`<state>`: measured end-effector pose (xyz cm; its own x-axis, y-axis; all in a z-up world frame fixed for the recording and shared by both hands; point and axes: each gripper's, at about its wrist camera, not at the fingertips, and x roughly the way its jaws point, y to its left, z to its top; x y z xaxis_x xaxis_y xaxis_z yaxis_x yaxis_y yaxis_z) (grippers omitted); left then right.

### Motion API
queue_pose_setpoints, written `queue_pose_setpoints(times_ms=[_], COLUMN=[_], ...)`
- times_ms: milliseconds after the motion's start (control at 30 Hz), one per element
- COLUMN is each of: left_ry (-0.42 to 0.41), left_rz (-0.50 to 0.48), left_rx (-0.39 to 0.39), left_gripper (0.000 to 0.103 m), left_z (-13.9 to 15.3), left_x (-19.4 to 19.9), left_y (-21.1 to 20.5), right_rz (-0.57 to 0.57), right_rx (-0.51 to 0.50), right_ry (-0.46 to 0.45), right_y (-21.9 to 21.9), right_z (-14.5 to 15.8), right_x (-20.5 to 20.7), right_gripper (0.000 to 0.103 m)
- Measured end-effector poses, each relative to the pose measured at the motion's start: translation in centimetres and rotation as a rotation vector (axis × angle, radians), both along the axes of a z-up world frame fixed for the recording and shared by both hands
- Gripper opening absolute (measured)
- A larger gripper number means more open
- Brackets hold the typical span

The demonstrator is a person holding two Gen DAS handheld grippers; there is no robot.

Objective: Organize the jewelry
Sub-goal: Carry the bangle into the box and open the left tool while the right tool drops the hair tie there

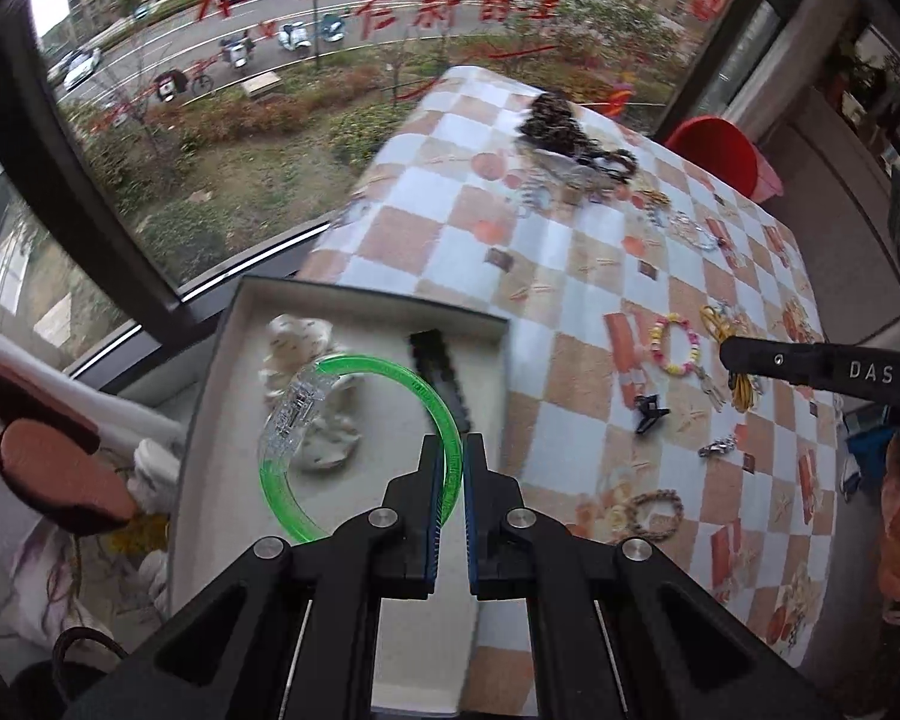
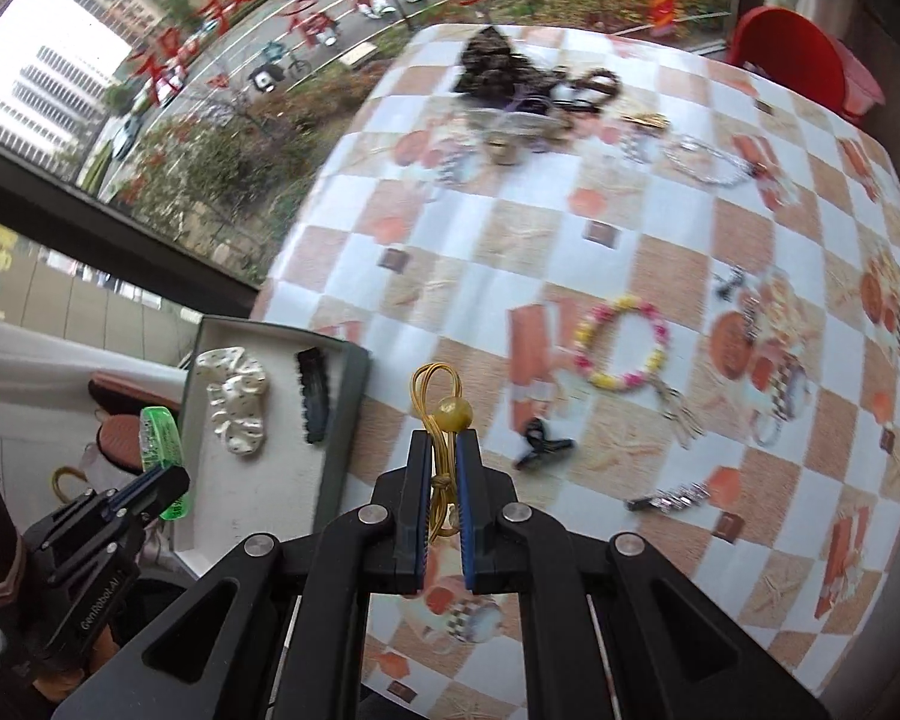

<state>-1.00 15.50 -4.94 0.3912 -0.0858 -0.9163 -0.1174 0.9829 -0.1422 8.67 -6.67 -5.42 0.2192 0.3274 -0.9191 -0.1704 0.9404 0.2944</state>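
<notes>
My left gripper (image 1: 453, 456) is shut on a green translucent bangle (image 1: 390, 369) with a clear clasp, held above an open grey jewelry box (image 1: 222, 372). The box holds a white scrunchie (image 1: 300, 348) and a black hair clip (image 1: 441, 372). My right gripper (image 2: 444, 444) is shut on a yellow elastic hair tie (image 2: 435, 402) with a bead, above the checkered tablecloth (image 2: 510, 228) just right of the box (image 2: 336, 420). The left gripper (image 2: 156, 486) with the bangle (image 2: 161, 438) shows at the lower left of the right wrist view.
On the tablecloth lie a pink and yellow bead bracelet (image 2: 621, 342), a small black claw clip (image 2: 540, 441), a silver clip (image 2: 669, 498), a wooden bead bracelet (image 1: 654, 513) and a pile of jewelry (image 2: 528, 90) at the far edge. A red tub (image 2: 792, 54) stands beyond the table.
</notes>
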Motion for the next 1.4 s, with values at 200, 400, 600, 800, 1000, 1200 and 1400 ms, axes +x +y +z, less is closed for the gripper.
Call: queue_pose_setpoints(times_ms=[200, 400, 600, 800, 1000, 1200, 1400], left_ry=[0.028, 0.073, 0.108, 0.133, 0.155, 0.155, 0.154], left_rz=[0.090, 0.149, 0.185, 0.193, 0.180, 0.167, 0.158], left_rx=[0.022, 0.048, 0.064, 0.072, 0.094, 0.115, 0.128], left_gripper=[0.010, 0.010, 0.010, 0.010, 0.010, 0.010, 0.010], left_z=[-1.6, -4.3, -6.9, -8.9, -10.0, -10.2, -9.9], left_x=[-1.6, -2.1, -1.6, -1.0, -0.7, -0.5, -0.5], left_y=[3.5, 5.7, 7.1, 7.9, 7.6, 7.2, 7.1], right_rz=[0.111, 0.186, 0.231, 0.256, 0.257, 0.270, 0.273], right_rx=[0.026, 0.042, 0.033, 0.013, 0.002, -0.009, -0.023], right_ry=[0.012, 0.053, 0.096, 0.120, 0.148, 0.165, 0.187], right_y=[6.0, 11.0, 14.9, 17.3, 18.2, 18.4, 18.3], right_z=[-1.0, -3.2, -6.1, -8.6, -10.7, -11.7, -12.4], right_x=[0.8, 1.8, 2.8, 3.6, 4.1, 4.3, 4.7], right_gripper=[0.009, 0.009, 0.009, 0.009, 0.009, 0.009, 0.010])
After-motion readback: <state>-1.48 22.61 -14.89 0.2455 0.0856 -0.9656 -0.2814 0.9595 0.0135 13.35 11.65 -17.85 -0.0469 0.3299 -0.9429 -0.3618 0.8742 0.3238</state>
